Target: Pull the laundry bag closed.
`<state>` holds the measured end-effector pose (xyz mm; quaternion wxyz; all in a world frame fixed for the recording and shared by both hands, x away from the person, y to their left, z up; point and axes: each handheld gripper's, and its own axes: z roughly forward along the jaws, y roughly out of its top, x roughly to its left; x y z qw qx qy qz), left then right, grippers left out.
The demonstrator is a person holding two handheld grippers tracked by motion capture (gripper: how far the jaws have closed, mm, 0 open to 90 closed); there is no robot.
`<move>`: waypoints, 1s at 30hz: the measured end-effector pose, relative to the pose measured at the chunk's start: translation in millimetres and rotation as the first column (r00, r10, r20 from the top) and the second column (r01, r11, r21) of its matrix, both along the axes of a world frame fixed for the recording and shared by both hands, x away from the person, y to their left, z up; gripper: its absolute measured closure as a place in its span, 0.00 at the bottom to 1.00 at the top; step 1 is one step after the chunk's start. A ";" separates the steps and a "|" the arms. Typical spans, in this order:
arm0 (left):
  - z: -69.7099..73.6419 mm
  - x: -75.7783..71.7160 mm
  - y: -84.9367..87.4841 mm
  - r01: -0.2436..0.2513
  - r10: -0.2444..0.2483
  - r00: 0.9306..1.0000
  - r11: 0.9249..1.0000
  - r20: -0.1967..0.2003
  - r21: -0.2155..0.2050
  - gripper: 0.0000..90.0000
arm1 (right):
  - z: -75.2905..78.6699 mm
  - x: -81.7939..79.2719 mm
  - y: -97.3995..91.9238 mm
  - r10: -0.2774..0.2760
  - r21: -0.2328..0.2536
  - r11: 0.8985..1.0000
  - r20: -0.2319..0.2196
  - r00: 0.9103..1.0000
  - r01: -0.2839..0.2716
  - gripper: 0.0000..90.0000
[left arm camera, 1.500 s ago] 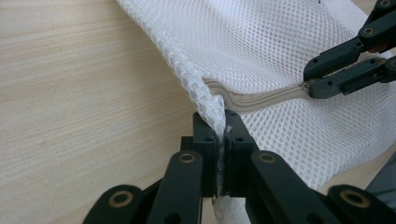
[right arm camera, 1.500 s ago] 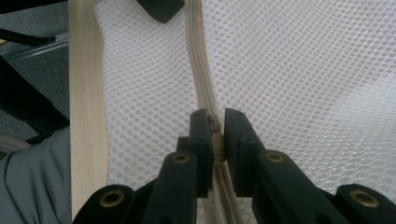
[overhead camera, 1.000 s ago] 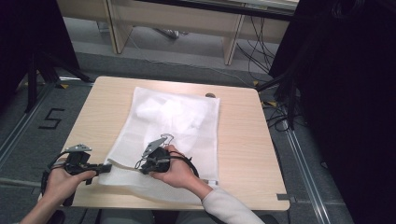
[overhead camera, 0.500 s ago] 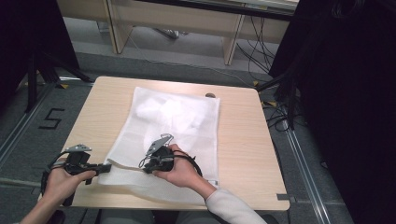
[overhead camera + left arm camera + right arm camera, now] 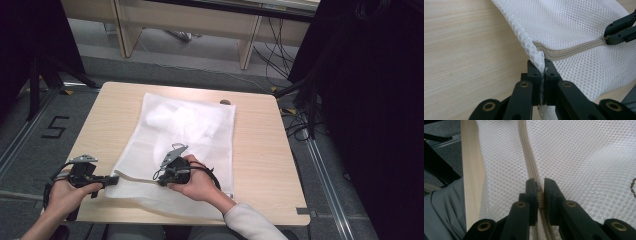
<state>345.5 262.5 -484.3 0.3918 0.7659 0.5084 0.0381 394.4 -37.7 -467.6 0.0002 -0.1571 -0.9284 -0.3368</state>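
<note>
A white mesh bag [image 5: 185, 125] lies flat on the wooden table [image 5: 260, 145], its beige zipper [image 5: 574, 50] running along the near end. At the table's near left my left gripper [image 5: 113, 179] is shut on the bag's corner, and the mesh [image 5: 579, 25] bunches up between the pads at the gripper [image 5: 543, 71]. To the right, my right gripper [image 5: 159, 178] is shut on the zipper [image 5: 526, 150], its jaws closed around the beige strip at the gripper [image 5: 540, 192]. The right gripper's black jaws [image 5: 620, 32] also show far off in the left gripper view.
A small dark object [image 5: 225, 102] sits at the table's far edge. Bare wood lies to the left [image 5: 105, 125] and right of the bag. Black curtains [image 5: 360, 100] stand to the right, and cables [image 5: 295, 125] trail on the floor. Grey clothing [image 5: 444, 215] is by the near edge.
The right hand has shifted very slightly to the right along the bag's near end. The left gripper has kept still with the corner in it.
</note>
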 end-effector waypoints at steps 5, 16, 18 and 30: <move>-1.8 0.5 -1.4 -0.026 0.026 1.000 0.999 -0.004 -0.031 0.95 | 0.8 1.1 -7.9 -0.028 -0.007 1.000 -0.013 1.000 0.028 0.92; -2.3 0.3 -1.5 -0.026 0.026 1.000 0.999 0.000 -0.027 0.95 | 2.1 1.6 -15.7 -0.028 -0.011 1.000 -0.014 1.000 0.028 0.92; -2.1 0.2 -1.6 -0.026 0.026 1.000 0.999 0.000 -0.026 0.95 | 1.4 2.0 -16.3 -0.024 -0.010 1.000 -0.008 1.000 0.024 0.92; -2.5 0.0 -1.5 -0.027 0.027 1.000 0.999 -0.003 -0.031 0.95 | 0.8 0.3 -20.4 -0.030 -0.012 0.999 -0.009 1.000 0.030 0.92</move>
